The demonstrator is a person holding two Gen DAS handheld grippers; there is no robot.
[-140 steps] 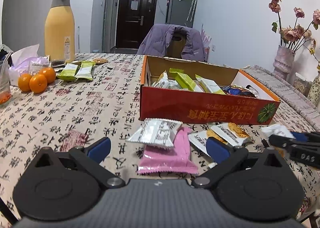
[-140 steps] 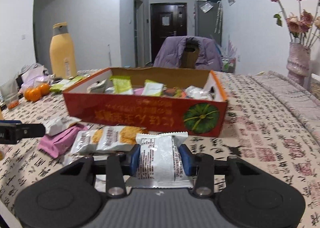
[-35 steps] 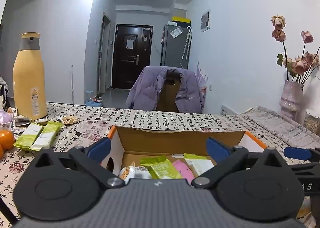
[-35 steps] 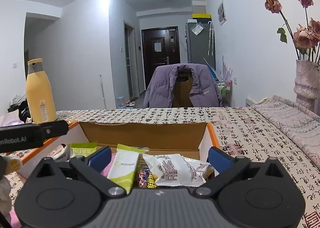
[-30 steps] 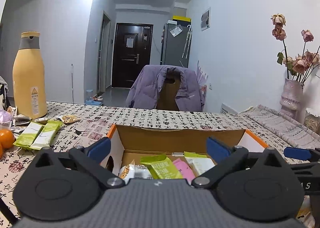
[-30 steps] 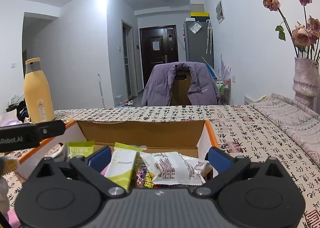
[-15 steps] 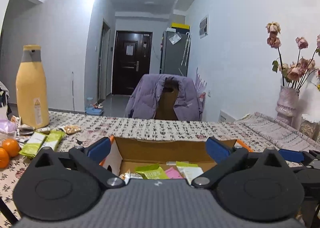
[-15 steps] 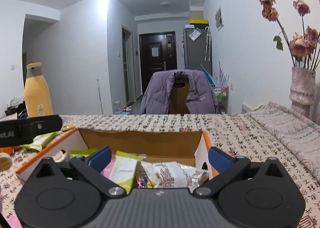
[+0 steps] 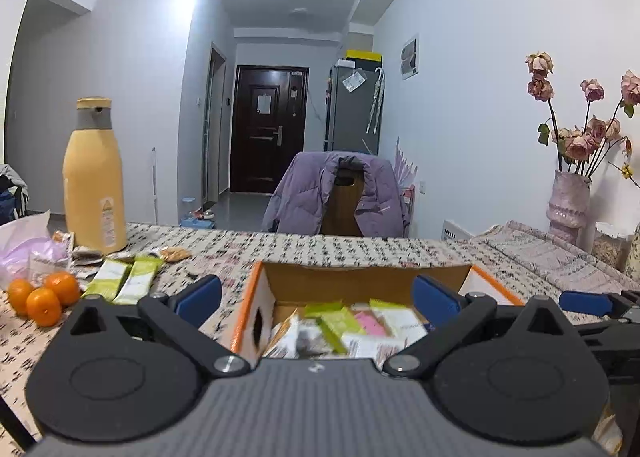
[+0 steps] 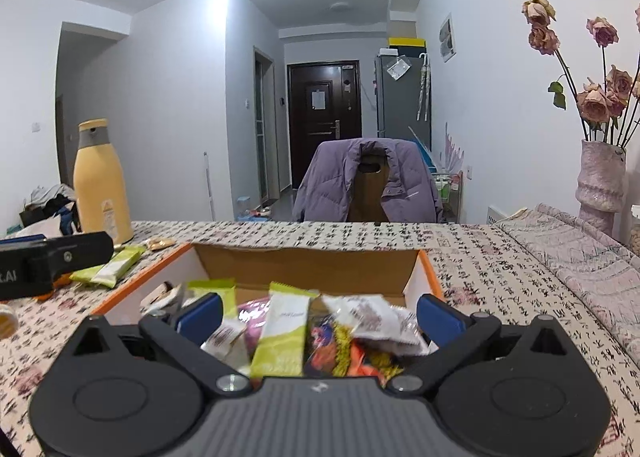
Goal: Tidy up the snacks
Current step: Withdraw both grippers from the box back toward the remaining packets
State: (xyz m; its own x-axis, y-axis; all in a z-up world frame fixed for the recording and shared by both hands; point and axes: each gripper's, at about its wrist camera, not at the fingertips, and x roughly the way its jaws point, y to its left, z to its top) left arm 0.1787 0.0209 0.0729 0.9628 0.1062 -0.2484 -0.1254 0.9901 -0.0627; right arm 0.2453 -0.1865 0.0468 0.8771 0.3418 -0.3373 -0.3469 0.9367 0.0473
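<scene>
Snacks (image 10: 280, 333) lie piled in the cardboard box (image 10: 312, 263) just ahead of both tools; left tool (image 9: 316, 297) and right tool (image 10: 318, 315) gape wide, grasping nothing.

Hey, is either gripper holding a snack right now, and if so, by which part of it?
Neither. The left gripper and the right gripper are both open with nothing between their pads, hovering over the snacks in the cardboard box.

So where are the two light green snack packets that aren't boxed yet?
Left wrist view, left side: the two light green snack packets lie on the patterned tablecloth between the tall yellow bottle and the orange-rimmed cardboard box, beside the oranges.
</scene>
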